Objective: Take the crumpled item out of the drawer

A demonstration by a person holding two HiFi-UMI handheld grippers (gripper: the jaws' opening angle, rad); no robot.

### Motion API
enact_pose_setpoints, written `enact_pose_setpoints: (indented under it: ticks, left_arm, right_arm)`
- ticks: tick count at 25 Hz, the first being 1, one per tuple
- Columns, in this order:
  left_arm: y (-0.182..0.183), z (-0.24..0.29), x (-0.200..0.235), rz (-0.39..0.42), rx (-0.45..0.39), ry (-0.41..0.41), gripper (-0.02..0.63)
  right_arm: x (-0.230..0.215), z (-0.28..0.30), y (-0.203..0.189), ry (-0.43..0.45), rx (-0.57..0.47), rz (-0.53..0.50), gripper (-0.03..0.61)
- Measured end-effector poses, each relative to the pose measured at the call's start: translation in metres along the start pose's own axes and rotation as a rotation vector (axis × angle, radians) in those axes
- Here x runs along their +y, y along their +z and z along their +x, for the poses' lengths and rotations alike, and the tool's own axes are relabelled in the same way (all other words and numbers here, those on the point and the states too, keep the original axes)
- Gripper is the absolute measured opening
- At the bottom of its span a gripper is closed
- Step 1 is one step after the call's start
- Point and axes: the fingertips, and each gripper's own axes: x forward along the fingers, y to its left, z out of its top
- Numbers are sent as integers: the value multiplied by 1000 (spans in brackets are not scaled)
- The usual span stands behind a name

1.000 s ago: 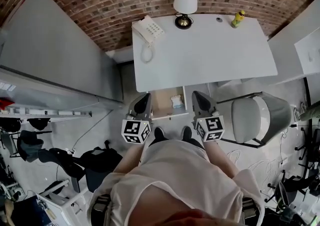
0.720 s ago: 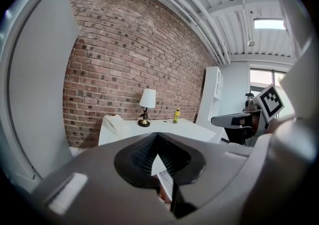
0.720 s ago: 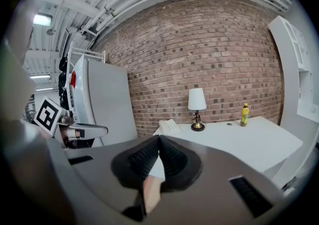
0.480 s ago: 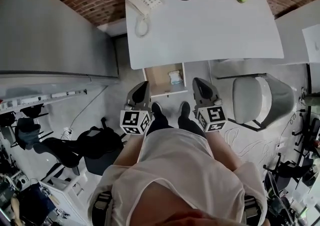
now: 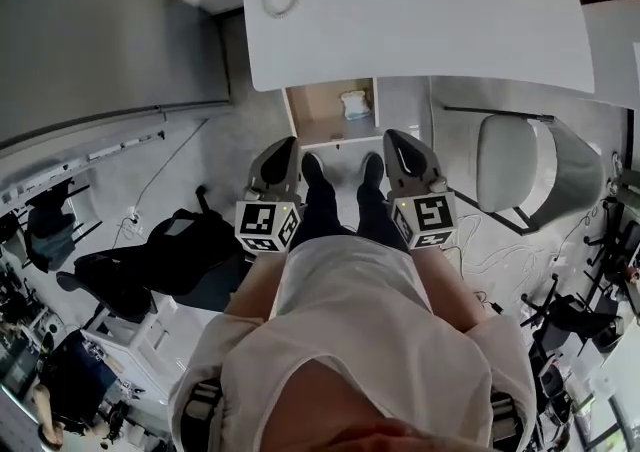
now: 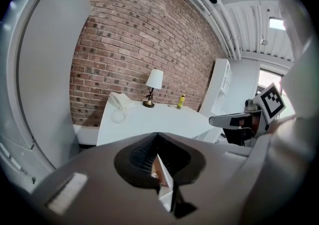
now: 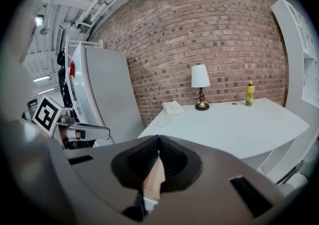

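Lying in the open drawer (image 5: 322,125), the crumpled item (image 5: 354,103) is a small pale lump. It sits at the right side of the wooden drawer bottom, close to the edge of the desk (image 5: 420,20). The drawer is pulled out from under this white desk, towards your shoes (image 5: 316,169).

Your left gripper (image 5: 284,148) is on the near side of the drawer, just beside its left front corner in the head view, and it points towards the desk. Its jaws are closed, tip against tip, and they hold nothing; in the left gripper view only a piece of the drawer shows through the narrow slit below the tips. Your right gripper (image 5: 396,140) is at the other side of your shoes, near the right front corner of the drawer. Its jaws are also pressed together and empty. Neither gripper touches the crumpled item.

On the desk, the right gripper view shows a telephone (image 7: 173,107), a lamp (image 7: 200,77) with a white shade and a yellow bottle (image 7: 249,93), all along the brick wall (image 7: 199,30). A grey chair (image 5: 515,165) stands to the right of the drawer, and a tall grey cabinet (image 5: 100,40) stands at the left of the desk.
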Motion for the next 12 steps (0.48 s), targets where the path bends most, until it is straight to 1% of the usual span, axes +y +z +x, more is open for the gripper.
enact_pose_setpoints:
  ticks: [7,12]
  left_arm:
    - [-31,14,9,-34,43,15,8]
    - [-52,25,14,-40,77,15,8]
  right_arm:
    - [-12,17,-32,-19,42,12,8]
    - [-26,30,-53,-39,63,31,8]
